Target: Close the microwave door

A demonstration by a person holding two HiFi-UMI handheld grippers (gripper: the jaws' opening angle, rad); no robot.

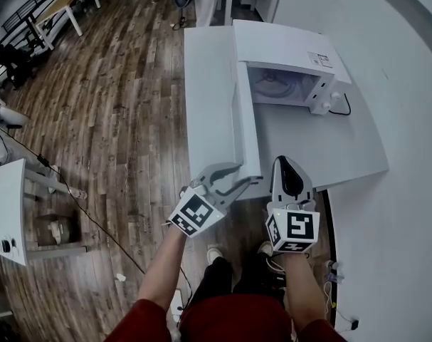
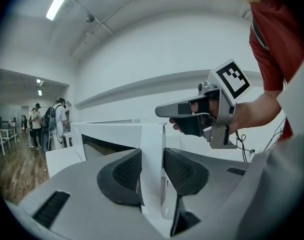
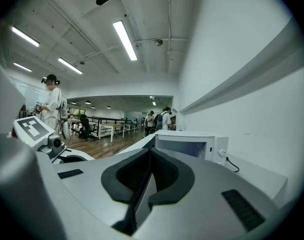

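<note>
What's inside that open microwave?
Inside the microwave, the head view shows a round turntable plate on the cavity floor. The microwave's top covers the rear and ceiling of the cavity, so anything there is hidden.

Open-plan lab or office floor, not a home. Wood-plank floor (image 1: pixel 109 98), white worktable (image 1: pixel 6 205) and a long white bench (image 1: pixel 208 84) against a plain white wall (image 3: pixel 252 44). Rows of desks (image 3: pixel 111 129) beside a black railing (image 1: pixel 30 6), and an office chair (image 3: pixel 85 124). Bare ceiling with strip lights (image 3: pixel 124 40) and exposed conduit (image 3: pixel 169 29). People with backpacks (image 2: pixel 54 121) stand at a table further down. Loose cable (image 1: pixel 95 223) runs across the floor. Microwave (image 1: pixel 287 70) sits on the bench, plugged in.
</note>
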